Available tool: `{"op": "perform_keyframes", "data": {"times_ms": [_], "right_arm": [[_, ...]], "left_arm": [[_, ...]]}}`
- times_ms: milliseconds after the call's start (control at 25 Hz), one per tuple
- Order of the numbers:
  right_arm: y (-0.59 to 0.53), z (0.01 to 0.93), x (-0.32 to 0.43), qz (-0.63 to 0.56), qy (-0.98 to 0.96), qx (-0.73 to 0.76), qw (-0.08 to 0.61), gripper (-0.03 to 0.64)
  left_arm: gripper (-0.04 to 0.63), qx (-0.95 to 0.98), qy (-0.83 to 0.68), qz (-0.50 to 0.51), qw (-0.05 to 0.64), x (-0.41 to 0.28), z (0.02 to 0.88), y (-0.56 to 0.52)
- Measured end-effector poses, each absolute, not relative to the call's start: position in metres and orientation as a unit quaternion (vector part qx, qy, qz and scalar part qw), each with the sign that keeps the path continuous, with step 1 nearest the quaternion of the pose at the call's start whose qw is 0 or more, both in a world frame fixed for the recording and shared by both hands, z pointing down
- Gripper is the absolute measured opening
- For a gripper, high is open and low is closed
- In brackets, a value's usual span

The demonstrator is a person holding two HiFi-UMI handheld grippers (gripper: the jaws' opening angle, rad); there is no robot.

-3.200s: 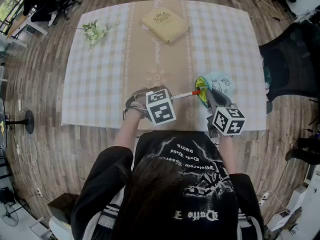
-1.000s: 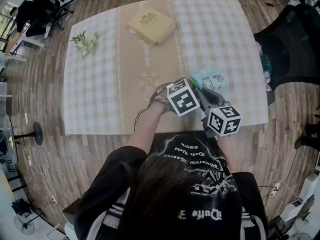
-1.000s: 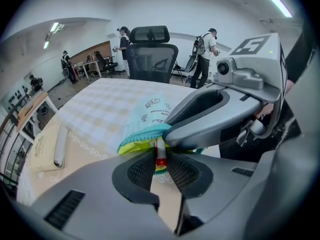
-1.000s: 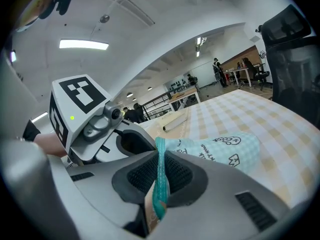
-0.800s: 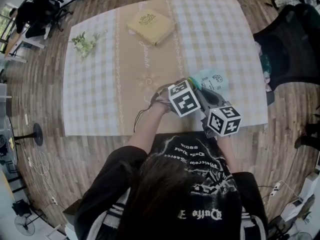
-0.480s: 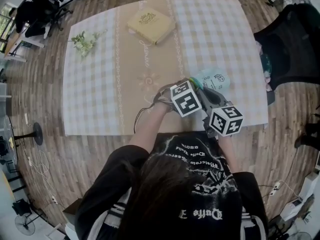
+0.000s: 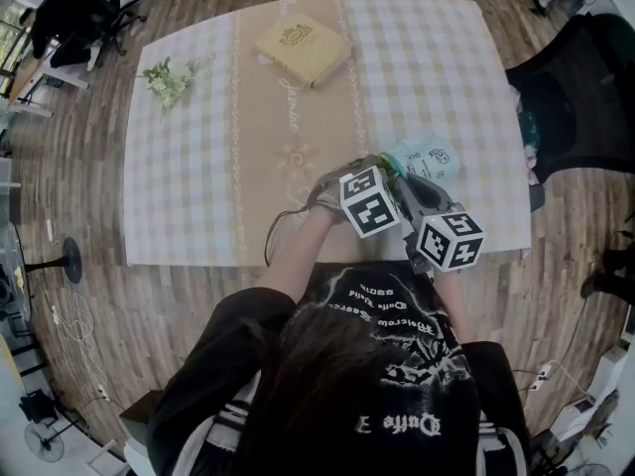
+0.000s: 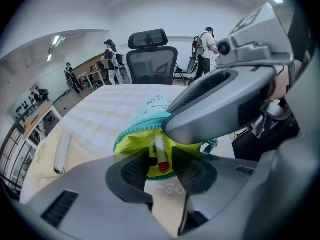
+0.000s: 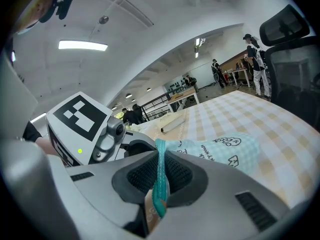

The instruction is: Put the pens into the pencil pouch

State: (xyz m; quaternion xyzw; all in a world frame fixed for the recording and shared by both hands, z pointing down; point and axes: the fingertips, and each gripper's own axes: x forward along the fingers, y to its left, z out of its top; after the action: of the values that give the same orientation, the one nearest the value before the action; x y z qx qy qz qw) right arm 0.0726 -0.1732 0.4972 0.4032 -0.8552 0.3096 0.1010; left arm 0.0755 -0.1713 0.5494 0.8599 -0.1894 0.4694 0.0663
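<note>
Pens [image 8: 159,153], unseen overhead, sit pouched between opening left tongs [image 8: 162,173]; right tongs [image 9: 159,176] pinch pouch [image 9: 220,151]

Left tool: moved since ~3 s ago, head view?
Yes. The left tool has shifted right across the beige runner to the pouch mouth; its jaws are opening, with the pens between them, ungripped.

Square worktop [image 7: 189,196], covered in pale checks with a beige centre strip. On the far side sits a tan square book [image 7: 303,48]. Far-left corner, a sprig of white flowers [image 7: 169,79]. Near the front-right edge, a mint-green fabric pencil pouch [image 7: 429,157], well apart from both.
</note>
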Motion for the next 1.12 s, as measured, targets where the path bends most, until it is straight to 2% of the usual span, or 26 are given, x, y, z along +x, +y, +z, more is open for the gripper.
{"op": "perform_keyframes", "data": {"times_ms": [400,560,1120], "right_arm": [[-0.173,0.494,0.078,0.312,-0.853,0.408,0.095,0.041],[-0.171,0.493,0.079,0.312,-0.851,0.412,0.093,0.041],[-0.163,0.503,0.079,0.294,-0.847,0.424,0.123,0.041]], "left_arm": [[0.212,0.861,-0.197,0.462,0.073,0.066,0.538,-0.167],[0.213,0.861,-0.215,0.454,0.082,0.052,0.533,-0.164],[0.216,0.87,-0.295,0.349,0.186,-0.007,0.519,-0.153]]}}
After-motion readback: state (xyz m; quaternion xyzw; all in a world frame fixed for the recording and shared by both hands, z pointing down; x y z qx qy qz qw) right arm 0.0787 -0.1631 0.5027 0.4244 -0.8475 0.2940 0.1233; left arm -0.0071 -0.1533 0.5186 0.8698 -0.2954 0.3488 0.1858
